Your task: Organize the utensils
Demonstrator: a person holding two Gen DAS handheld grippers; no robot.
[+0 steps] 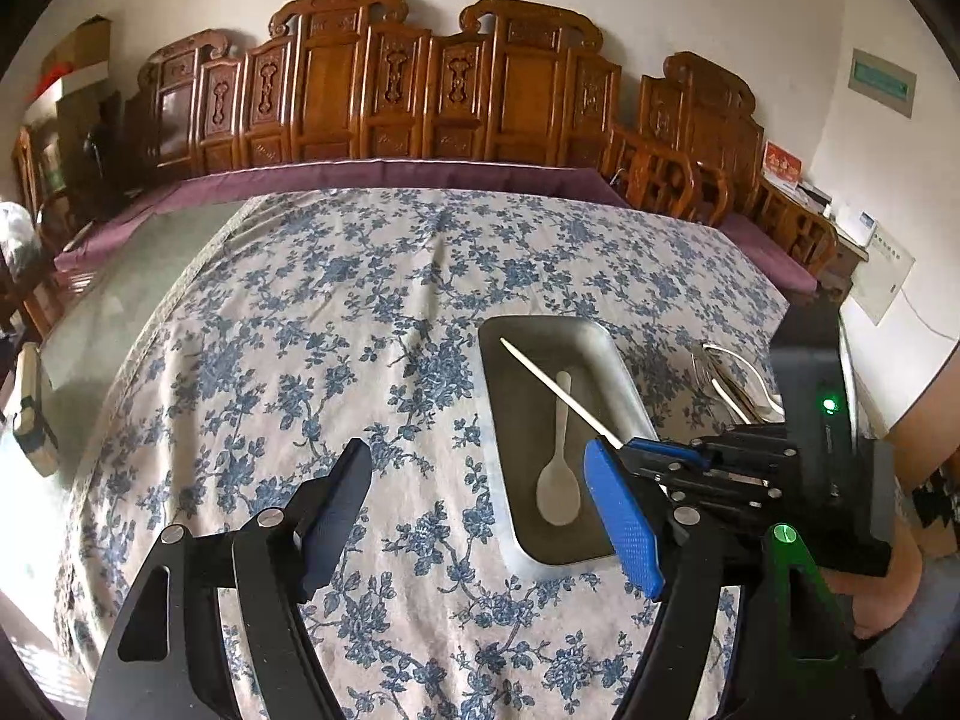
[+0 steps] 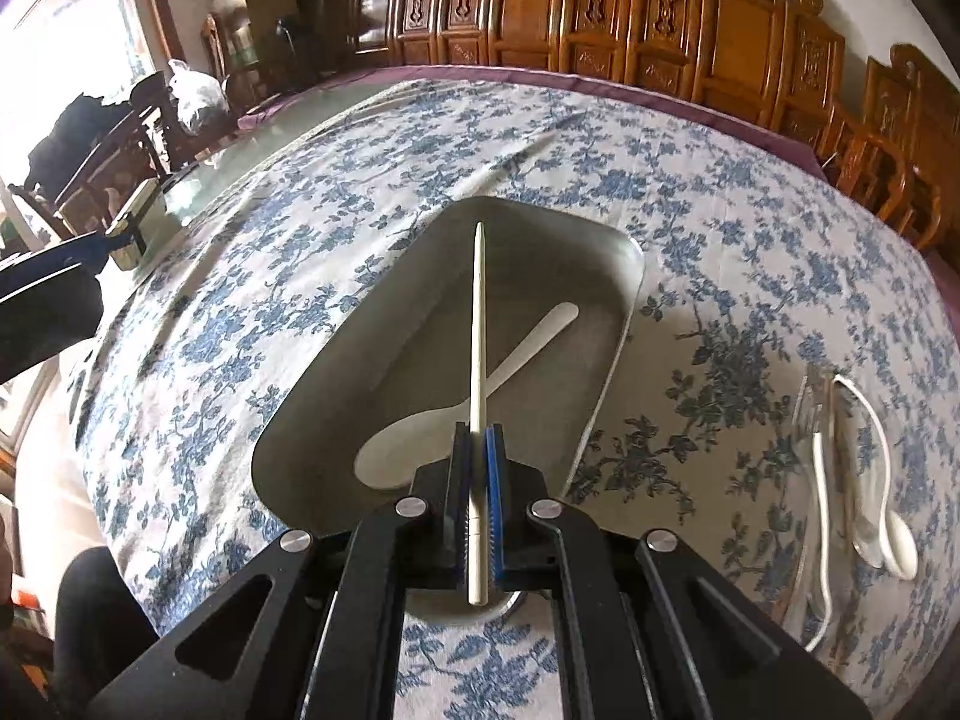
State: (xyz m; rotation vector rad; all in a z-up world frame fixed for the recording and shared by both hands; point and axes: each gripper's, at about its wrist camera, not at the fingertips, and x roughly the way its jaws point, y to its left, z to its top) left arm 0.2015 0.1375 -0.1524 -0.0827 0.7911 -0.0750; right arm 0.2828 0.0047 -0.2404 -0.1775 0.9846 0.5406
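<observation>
Daylight from window [image 2: 90, 30], blown out at left; glare on tray [image 2: 624, 276]. Strong fisheye warp, dark corners; 2 views mostly sharp, edges soft.

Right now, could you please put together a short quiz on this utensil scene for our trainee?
1. True or false: the metal tray is empty.
2. What is the right tool shut on?
A. a fork
B. the chopstick
C. a knife
3. Fill in: the left tool has ____ between its fingers.

Key:
1. False; the white spoon lies in it.
2. B.
3. Nothing; it stands open beside the tray, while the loose utensils wait on the tablecloth.
</observation>
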